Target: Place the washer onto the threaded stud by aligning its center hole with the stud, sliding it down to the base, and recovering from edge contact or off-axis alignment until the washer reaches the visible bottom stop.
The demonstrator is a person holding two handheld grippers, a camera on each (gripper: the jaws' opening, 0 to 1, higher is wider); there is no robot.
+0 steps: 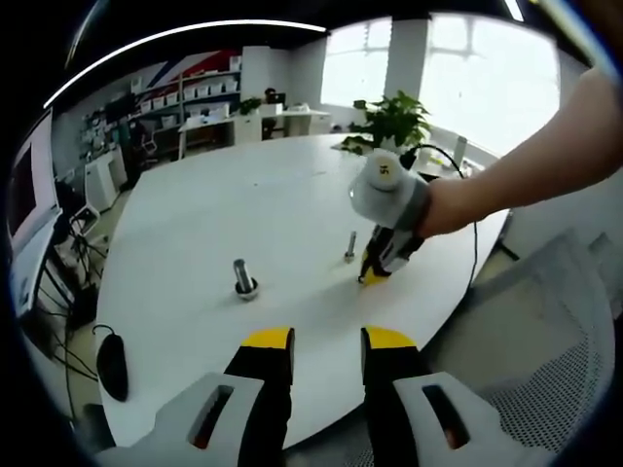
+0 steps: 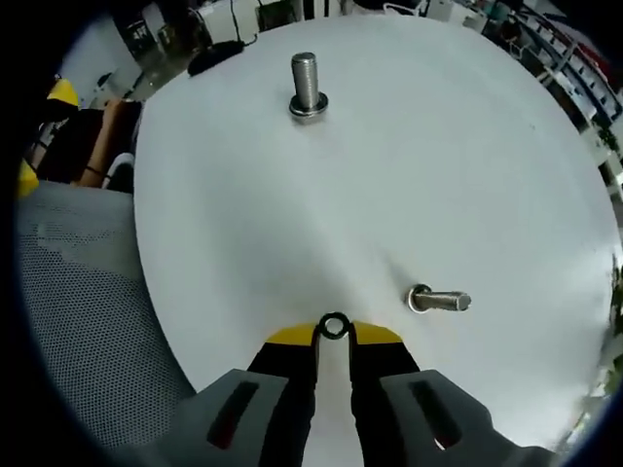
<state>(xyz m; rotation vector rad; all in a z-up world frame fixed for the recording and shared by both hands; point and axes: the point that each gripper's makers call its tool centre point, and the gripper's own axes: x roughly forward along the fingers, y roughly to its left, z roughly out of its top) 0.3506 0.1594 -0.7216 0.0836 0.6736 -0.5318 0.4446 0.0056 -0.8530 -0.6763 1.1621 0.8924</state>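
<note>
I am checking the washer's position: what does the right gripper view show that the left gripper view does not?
Right gripper view: a small washer between the right hand-held gripper tips. Left gripper view: the open left hand-held gripper, a potted plant, a black mouse. Both: the white table, the big bolt and the small bolt.

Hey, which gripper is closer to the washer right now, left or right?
Right. The right gripper has the washer at its fingertips, down on the table. The left gripper hangs back at the table's near edge, apart from it.
</note>
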